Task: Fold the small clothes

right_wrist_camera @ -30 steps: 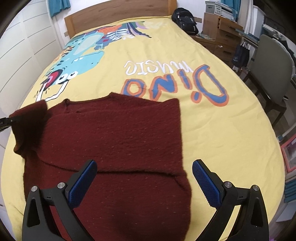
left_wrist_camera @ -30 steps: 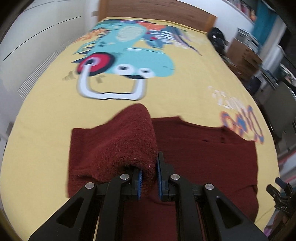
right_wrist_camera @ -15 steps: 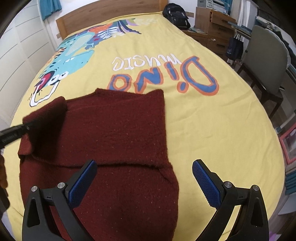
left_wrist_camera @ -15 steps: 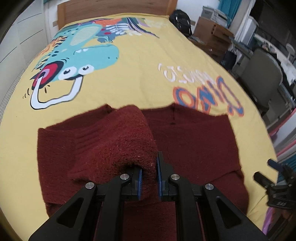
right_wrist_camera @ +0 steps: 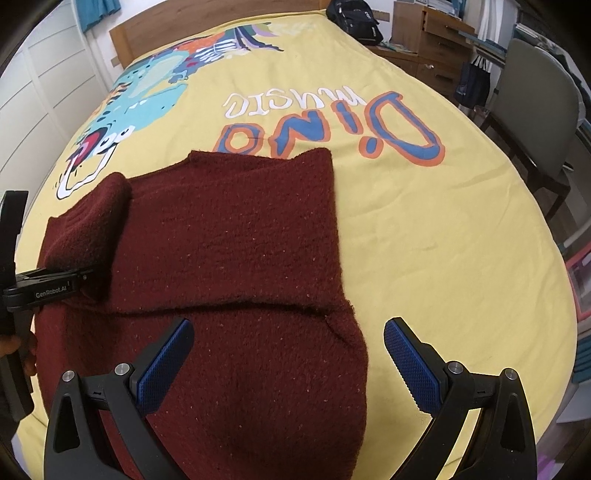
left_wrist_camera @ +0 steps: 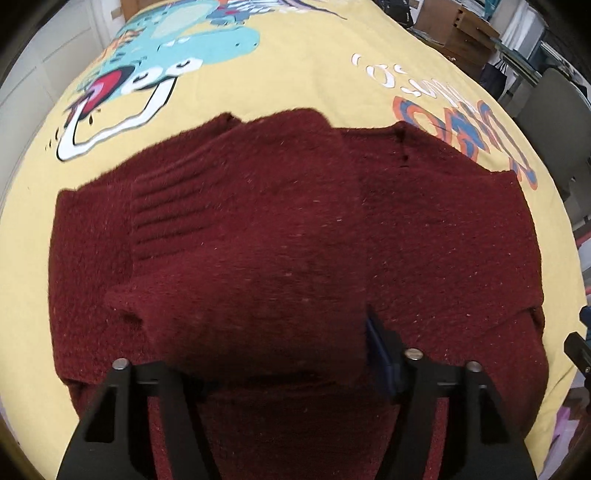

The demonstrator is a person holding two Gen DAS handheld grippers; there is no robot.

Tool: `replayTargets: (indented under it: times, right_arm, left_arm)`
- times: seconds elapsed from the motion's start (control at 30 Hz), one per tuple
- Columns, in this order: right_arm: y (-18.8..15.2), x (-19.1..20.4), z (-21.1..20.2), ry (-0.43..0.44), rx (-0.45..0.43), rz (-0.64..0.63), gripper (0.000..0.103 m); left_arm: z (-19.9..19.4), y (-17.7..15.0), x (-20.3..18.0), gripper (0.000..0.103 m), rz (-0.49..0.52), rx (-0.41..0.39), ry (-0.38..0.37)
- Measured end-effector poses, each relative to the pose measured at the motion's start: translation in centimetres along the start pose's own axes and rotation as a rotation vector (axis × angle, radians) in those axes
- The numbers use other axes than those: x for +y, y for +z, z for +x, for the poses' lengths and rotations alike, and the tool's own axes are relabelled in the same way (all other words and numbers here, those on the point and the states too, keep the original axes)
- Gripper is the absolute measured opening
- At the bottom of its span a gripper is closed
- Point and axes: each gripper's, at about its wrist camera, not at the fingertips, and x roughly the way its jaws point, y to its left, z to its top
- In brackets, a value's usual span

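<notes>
A dark red knitted sweater [right_wrist_camera: 236, 236] lies partly folded on the yellow bedspread [right_wrist_camera: 424, 229]. In the left wrist view its folded-over sleeve [left_wrist_camera: 251, 258] with a ribbed cuff lies across the body, between the spread jaws of my left gripper [left_wrist_camera: 266, 354]; the left pad is hidden under the knit. The jaws stand wide and no longer pinch the sleeve. From the right wrist view the left gripper [right_wrist_camera: 55, 280] sits at the sweater's left edge. My right gripper [right_wrist_camera: 288, 354] is open and empty above the sweater's near hem.
The bedspread carries a dinosaur print [right_wrist_camera: 147, 99] and "Dino music" lettering [right_wrist_camera: 332, 125]. A wooden headboard [right_wrist_camera: 221, 33] is at the far end. A grey chair [right_wrist_camera: 535, 103], drawers [right_wrist_camera: 436, 33] and a black bag [right_wrist_camera: 354, 18] stand to the right of the bed.
My left gripper carried the sleeve rightward over the sweater's body, lowered it, and its jaws opened from a pinch to wide apart. The right gripper stayed open, drifting slightly.
</notes>
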Motion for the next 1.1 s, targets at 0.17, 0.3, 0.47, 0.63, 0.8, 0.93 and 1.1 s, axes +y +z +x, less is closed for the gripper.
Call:
replayTargets:
  times: [0.17, 0.3, 0.47, 0.63, 0.8, 0.93, 1.1]
  right_arm:
    - [-0.1, 0.3, 0.0, 0.005, 0.000, -0.003, 0.103]
    - [-0.1, 0.7, -0.4, -0.004, -0.006, -0.017, 0.103]
    - [-0.1, 1.7, -0.7, 0.006, -0.014, -0.038, 0.103]
    - [-0.1, 3.3, -0.6, 0.014, -0.011, -0.076, 0.103]
    - [-0.2, 4.8, -0.1, 0.029, -0.001, -0.092, 0.103]
    - [-0.5, 6.0, 0.5, 0.031, 0.017, -0.111, 0.103]
    - [-0.9, 7.5, 1.2, 0.020, 0.036, -0.138, 0.103]
  left_arm:
    - [-0.3, -0.1, 0.7, 0.099, -0.008, 0.002, 0.016]
    - [-1.9, -0.7, 1.2, 0.102, 0.014, -0.005, -0.016]
    - [-4.5, -2.5, 4.4, 0.102, -0.023, -0.027, -0.005]
    - [-5.5, -4.4, 8.7, 0.102, -0.047, -0.015, 0.077]
    - [-5.6, -6.1, 12.8, 0.102, -0.066, -0.007, 0.149]
    - [-4.4, -6.8, 15.0, 0.101, -0.085, 0.012, 0.166]
    - [-2.1, -6.4, 15.6, 0.088, -0.103, 0.003, 0.175]
